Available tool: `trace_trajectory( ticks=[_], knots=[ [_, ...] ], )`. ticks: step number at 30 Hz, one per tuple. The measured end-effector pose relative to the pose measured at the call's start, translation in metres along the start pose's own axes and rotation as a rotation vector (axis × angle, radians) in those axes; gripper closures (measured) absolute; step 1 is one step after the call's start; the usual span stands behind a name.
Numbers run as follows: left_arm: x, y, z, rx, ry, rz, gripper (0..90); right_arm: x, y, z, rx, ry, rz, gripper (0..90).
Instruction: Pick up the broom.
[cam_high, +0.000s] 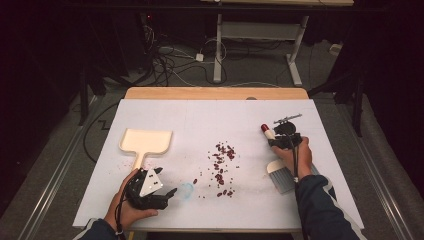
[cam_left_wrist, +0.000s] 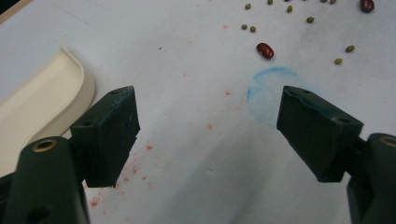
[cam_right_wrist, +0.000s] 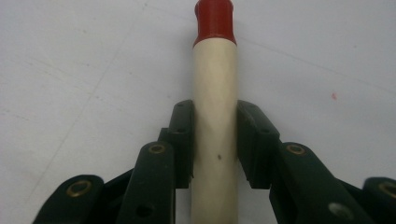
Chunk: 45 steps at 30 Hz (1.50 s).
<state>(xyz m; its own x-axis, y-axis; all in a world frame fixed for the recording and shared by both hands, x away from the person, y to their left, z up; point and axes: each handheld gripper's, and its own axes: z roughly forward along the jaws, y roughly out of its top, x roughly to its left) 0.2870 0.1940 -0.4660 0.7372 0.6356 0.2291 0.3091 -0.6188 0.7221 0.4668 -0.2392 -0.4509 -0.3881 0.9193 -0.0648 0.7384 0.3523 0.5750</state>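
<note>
Your left gripper (cam_high: 167, 194) rests at seven o'clock on the white table (cam_high: 200, 115), jaws wide apart around nothing, the cream dustpan (cam_high: 146, 141) just beyond at twelve o'clock. Red beans (cam_high: 223, 167) lie scattered mid-table. At three o'clock, your right gripper (cam_right_wrist: 215, 140) clamps the brush's (cam_high: 276, 167) cream handle (cam_right_wrist: 214, 107).

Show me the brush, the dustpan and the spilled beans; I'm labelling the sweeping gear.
brush (cam_high: 281, 178), high view, on its grey bristles.
dustpan (cam_high: 146, 140), high view, on its cream tray.
beans (cam_high: 222, 162), high view, middle of the scattered red heap.
</note>
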Motion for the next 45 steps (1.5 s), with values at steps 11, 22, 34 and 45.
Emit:
trace_trajectory(
  ticks=[11, 22, 34, 45],
  knots=[
    [0.002, -0.004, -0.006, -0.013, 0.013, -0.034, 20.1, -0.004, -0.014, -0.06, -0.284, 0.072, -0.02, 70.4],
    [0.003, 0.016, 0.006, -0.069, -0.05, -0.102, 19.2, -0.001, -0.035, -0.113, -0.482, 0.136, -0.007, 70.6],
    [-0.044, 0.103, 0.022, -0.243, -0.267, -0.051, 21.5, 0.039, -0.038, -0.139, -0.618, 0.158, -0.055, 70.5],
    [-0.085, 0.159, 0.07, -0.285, -0.431, -0.103, 27.4, 0.085, -0.036, -0.148, -0.687, 0.227, -0.112, 70.4]
  ],
)
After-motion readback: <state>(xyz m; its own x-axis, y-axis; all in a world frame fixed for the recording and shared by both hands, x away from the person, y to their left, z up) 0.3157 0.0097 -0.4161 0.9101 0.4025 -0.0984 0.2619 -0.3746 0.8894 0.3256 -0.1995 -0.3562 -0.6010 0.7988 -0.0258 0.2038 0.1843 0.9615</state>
